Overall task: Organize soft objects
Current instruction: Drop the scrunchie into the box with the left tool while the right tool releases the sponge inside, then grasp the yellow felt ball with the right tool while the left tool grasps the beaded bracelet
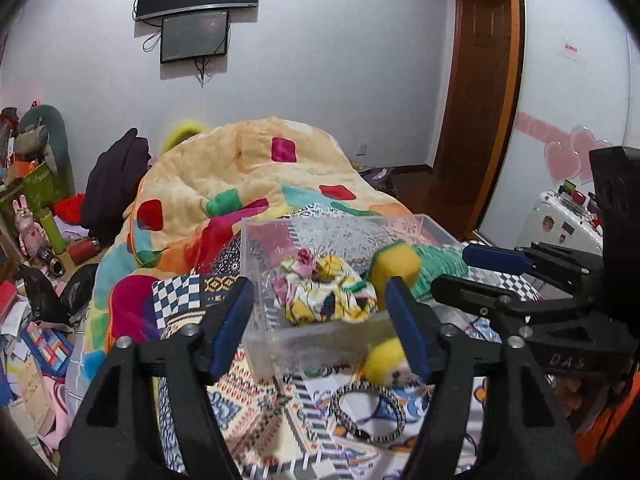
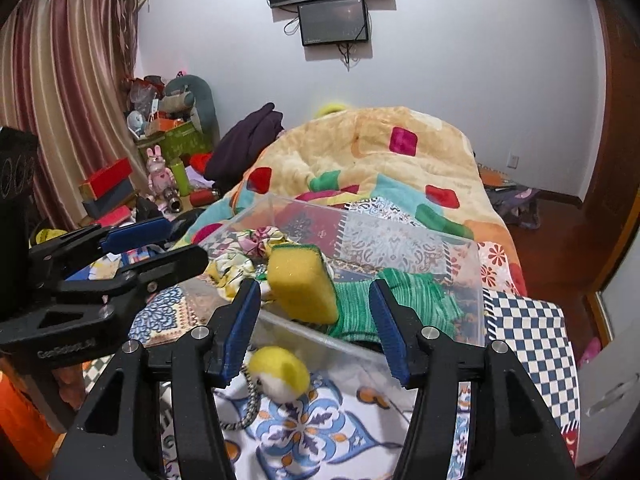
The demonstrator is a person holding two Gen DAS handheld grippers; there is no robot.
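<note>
A clear plastic bin (image 2: 460, 276) sits on the bed's patterned sheet (image 2: 304, 436). Inside it: a yellow sponge with a green scrub face (image 2: 300, 284), blurred and tilted just above the near wall; a green knit cloth (image 2: 404, 300) on the right side; a floral fabric scrunchie (image 1: 320, 292) on the left. Outside the bin, just beside its near wall, a yellow-and-white plush ball (image 2: 280, 372) lies on the sheet, attached to a black-and-white braided band (image 1: 366, 412).

The right tool (image 2: 314, 332) is spread wide, gripping nothing; the sponge shows between its blue pads (image 2: 384, 328), apart from both. The left tool (image 1: 320, 328) is also spread wide and empty, fingers straddling the bin's near left part.

Readable writing: "DAS" on the right tool's body in the left wrist view; "GenRobot.AI", faint, on the left tool's body in the right wrist view.

Around: a heaped quilt with coloured patches (image 2: 380, 160) behind the bin, a dark garment (image 2: 244, 140) past it, two wall screens (image 2: 332, 0), striped curtains (image 2: 60, 100), and cluttered boxes and toys (image 2: 160, 148) to the left.
</note>
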